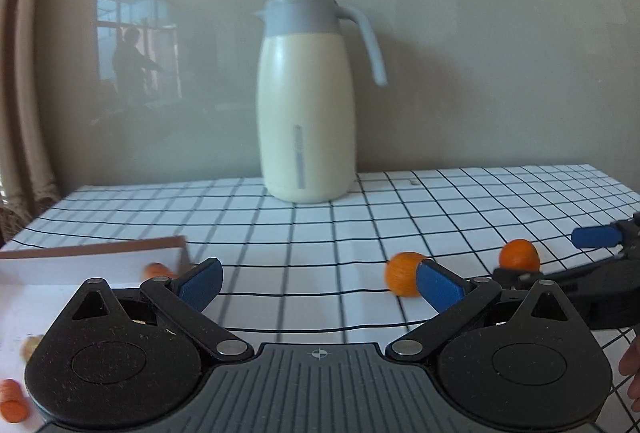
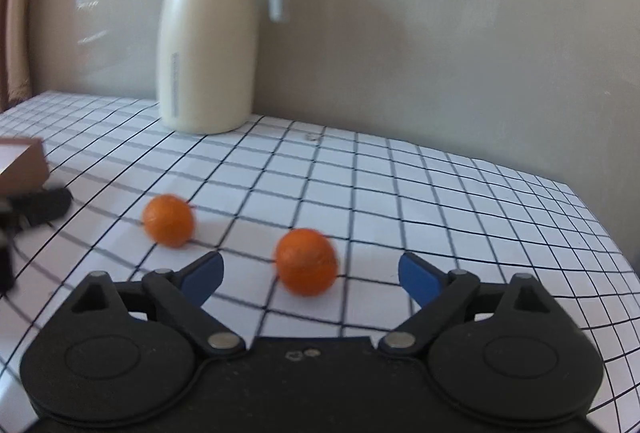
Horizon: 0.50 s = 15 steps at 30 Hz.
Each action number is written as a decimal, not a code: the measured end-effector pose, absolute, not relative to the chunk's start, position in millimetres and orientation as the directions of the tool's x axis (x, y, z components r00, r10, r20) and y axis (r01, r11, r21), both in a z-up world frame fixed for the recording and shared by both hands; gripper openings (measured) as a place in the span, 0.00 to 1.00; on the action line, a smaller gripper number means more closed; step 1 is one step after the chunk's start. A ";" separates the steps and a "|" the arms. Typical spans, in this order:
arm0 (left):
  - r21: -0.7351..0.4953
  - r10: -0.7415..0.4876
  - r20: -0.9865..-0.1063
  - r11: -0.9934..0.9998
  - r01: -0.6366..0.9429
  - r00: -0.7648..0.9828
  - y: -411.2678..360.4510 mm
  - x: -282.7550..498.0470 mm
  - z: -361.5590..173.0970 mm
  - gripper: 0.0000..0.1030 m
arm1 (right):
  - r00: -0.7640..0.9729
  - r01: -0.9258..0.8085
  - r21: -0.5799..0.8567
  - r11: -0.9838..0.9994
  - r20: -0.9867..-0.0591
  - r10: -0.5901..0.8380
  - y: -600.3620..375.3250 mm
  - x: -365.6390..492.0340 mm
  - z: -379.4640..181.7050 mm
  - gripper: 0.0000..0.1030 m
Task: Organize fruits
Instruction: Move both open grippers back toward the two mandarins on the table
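Observation:
Two oranges lie on the checked tablecloth. In the right wrist view the nearer orange (image 2: 306, 261) sits just ahead of my open right gripper (image 2: 310, 275), between its blue fingertips, untouched. The second orange (image 2: 169, 220) lies further left. In the left wrist view my left gripper (image 1: 318, 283) is open and empty; one orange (image 1: 404, 273) lies just behind its right fingertip (image 1: 438, 289), the other (image 1: 519, 255) sits near the right gripper (image 1: 596, 253). A white box (image 1: 92, 265) with orange pieces inside lies at the left.
A cream thermos jug (image 1: 306, 105) with a grey lid stands at the back against the wall; it also shows in the right wrist view (image 2: 208, 33). The box corner (image 2: 24, 165) shows at the left. The table edge falls away at the right (image 2: 600, 217).

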<state>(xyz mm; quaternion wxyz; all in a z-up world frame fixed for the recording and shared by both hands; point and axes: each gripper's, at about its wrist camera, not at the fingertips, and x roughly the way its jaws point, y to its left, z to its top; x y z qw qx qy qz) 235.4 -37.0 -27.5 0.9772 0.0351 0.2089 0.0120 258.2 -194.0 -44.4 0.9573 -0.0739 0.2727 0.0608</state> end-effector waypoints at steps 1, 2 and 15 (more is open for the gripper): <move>0.077 0.035 -0.421 0.997 -0.002 0.906 -42.1 241.4 -30.5 1.00 | 0.840 -0.158 -0.093 0.983 -0.536 0.084 -197.0 263.5 -44.5 0.78; 0.078 0.027 -0.436 0.997 0.008 0.900 -46.8 248.0 -33.5 0.99 | 0.833 -0.165 -0.081 0.983 -0.546 0.094 -199.7 264.5 -45.5 0.75; 0.052 -0.018 -0.519 0.997 0.052 0.855 -76.4 285.7 -51.9 0.80 | 0.814 -0.187 -0.064 0.980 -0.568 0.118 -208.7 271.5 -53.8 0.53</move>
